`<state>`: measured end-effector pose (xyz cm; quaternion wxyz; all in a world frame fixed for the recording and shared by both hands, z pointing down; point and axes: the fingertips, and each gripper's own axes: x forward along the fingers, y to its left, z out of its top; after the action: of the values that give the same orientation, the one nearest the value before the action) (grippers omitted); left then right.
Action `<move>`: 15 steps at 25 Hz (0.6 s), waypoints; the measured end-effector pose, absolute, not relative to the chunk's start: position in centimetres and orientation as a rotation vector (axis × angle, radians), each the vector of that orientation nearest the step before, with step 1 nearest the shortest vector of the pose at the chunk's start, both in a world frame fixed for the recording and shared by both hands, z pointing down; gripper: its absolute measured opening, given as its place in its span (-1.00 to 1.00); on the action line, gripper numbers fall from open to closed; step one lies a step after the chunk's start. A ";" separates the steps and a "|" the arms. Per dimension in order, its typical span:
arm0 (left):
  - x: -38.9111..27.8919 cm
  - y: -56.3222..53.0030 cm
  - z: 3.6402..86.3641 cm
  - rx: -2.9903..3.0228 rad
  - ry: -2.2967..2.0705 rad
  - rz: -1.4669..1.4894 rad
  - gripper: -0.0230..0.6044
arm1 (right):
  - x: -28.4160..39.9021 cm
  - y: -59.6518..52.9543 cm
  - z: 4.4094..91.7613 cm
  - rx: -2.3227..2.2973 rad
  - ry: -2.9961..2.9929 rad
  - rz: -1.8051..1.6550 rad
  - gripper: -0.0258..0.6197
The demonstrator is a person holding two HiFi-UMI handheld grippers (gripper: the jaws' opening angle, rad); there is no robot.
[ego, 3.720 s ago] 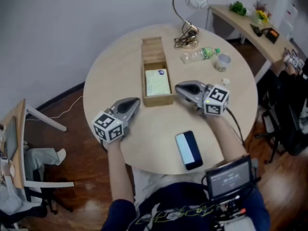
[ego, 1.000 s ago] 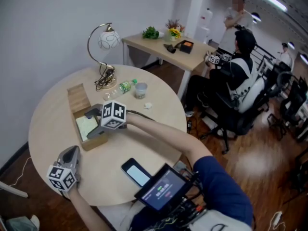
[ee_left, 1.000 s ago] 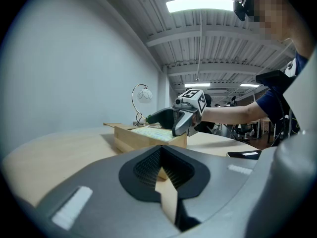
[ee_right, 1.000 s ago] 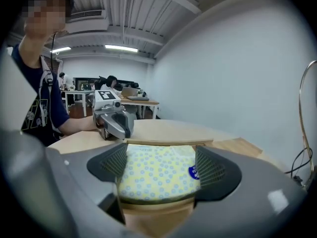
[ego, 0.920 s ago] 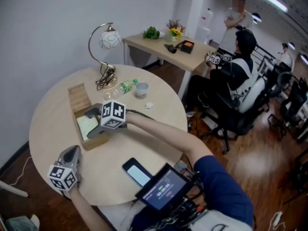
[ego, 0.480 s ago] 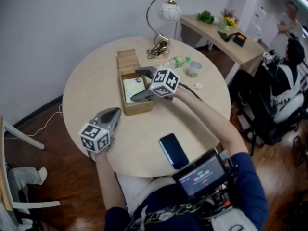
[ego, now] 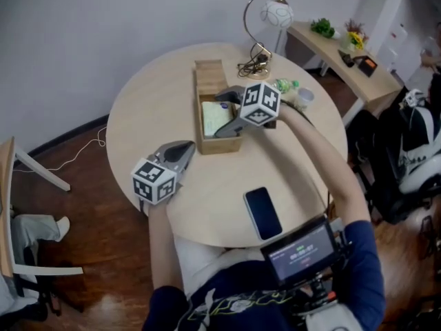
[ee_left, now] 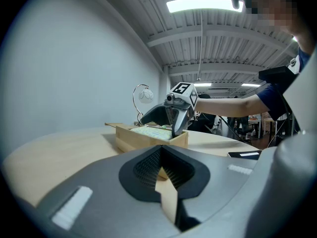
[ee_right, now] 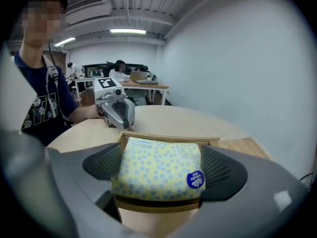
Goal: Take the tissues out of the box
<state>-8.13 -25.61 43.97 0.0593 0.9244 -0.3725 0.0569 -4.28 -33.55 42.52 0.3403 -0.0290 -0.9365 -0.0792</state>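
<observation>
Idling the left gripper, pressed together and empty, at the round pale wooden table's edge. Straddling the yellow dotted tissue pack inside the open wooden box with the right gripper's spread, just-closing jaws. Risking lifting the unheld box too, pack wedging.

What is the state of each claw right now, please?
Left claw: closed, empty.
Right claw: open astride the tissue pack, having just been closing.
</observation>
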 end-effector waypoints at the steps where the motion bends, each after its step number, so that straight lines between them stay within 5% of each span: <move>1: -8.1 -25.6 43.9 2.800 -1.126 0.172 -0.92 | -4.3 -33.4 42.5 -0.105 -2.421 -0.200 0.63; 15: -8.1 -25.6 43.9 2.801 -1.118 0.174 -0.92 | -3.2 -34.5 44.5 -0.098 -2.213 -0.104 0.76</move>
<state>-8.11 -25.60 43.92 0.0603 0.9255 -0.3694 0.0576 -3.19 -34.52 44.47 0.4457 -0.0394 -0.8933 -0.0421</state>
